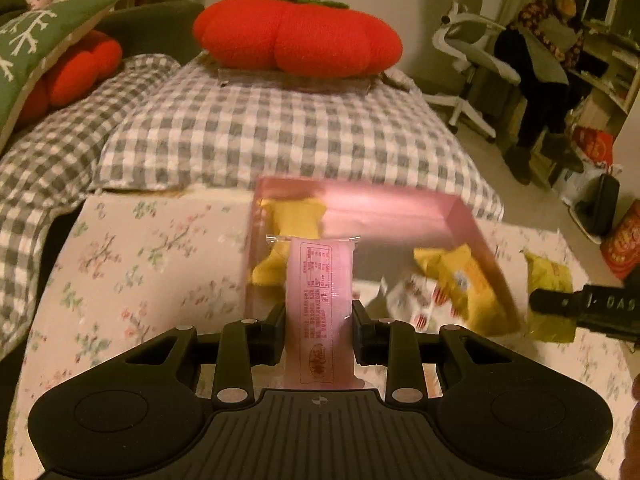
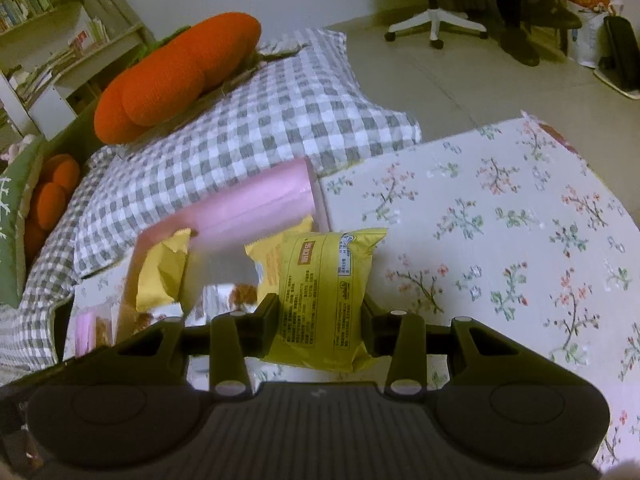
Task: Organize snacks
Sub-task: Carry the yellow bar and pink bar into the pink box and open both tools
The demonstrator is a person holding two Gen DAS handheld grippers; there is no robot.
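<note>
My left gripper (image 1: 319,314) is shut on a pink snack packet (image 1: 320,304) and holds it just in front of a clear pink box (image 1: 360,200) on the floral cloth. The box holds yellow snack packets (image 1: 460,276) and a white one (image 1: 416,300). My right gripper (image 2: 320,312) is shut on a yellow-green snack packet (image 2: 324,296) beside the pink box (image 2: 256,204). The right gripper (image 1: 560,302) and its packet (image 1: 548,276) also show at the right of the left wrist view. The pink packet (image 2: 86,334) shows at the left of the right wrist view.
A floral cloth (image 2: 500,220) covers the table. A grey checked blanket (image 1: 280,132) with a red pumpkin cushion (image 1: 296,36) lies behind it. A white office chair (image 1: 468,60) and a seated person (image 1: 548,60) are at the right.
</note>
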